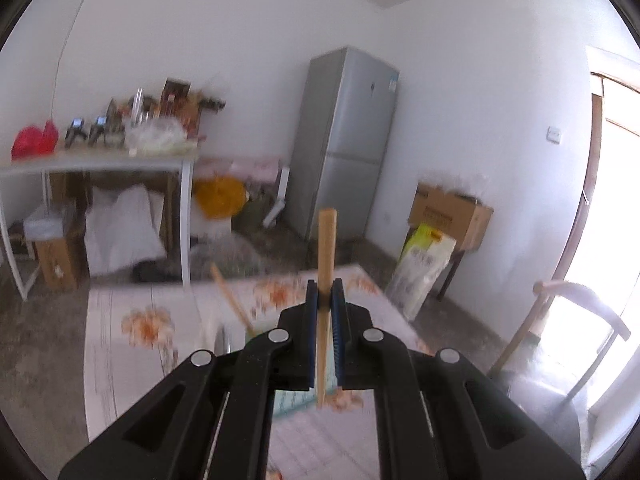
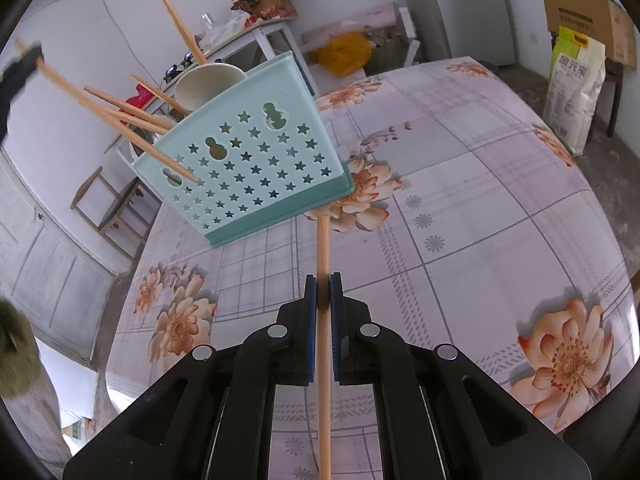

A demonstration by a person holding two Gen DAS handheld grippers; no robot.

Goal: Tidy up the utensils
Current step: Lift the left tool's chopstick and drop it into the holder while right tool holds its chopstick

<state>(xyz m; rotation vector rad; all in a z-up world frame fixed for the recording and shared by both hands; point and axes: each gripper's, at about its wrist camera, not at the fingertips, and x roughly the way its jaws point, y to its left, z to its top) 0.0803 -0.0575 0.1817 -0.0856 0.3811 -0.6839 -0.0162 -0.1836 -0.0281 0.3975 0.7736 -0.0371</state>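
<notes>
Right wrist view: right gripper (image 2: pixel 323 292) pinches a chopstick (image 2: pixel 322 248) just short of the holder (image 2: pixel 256 160) ahead, which has several already, and the left gripper (image 1: pixel 325 296) clamps another, so roughly midway I'd say.

Left wrist view looks nearly level past its jaws toward the fridge (image 1: pixel 344 136); right wrist view tilts down, close over the floral table (image 2: pixel 460 184) ahead of its jaws; both share that table and the fridge.

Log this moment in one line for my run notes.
left hand-held gripper: shut on wooden chopstick | right hand-held gripper: shut on wooden chopstick
</notes>
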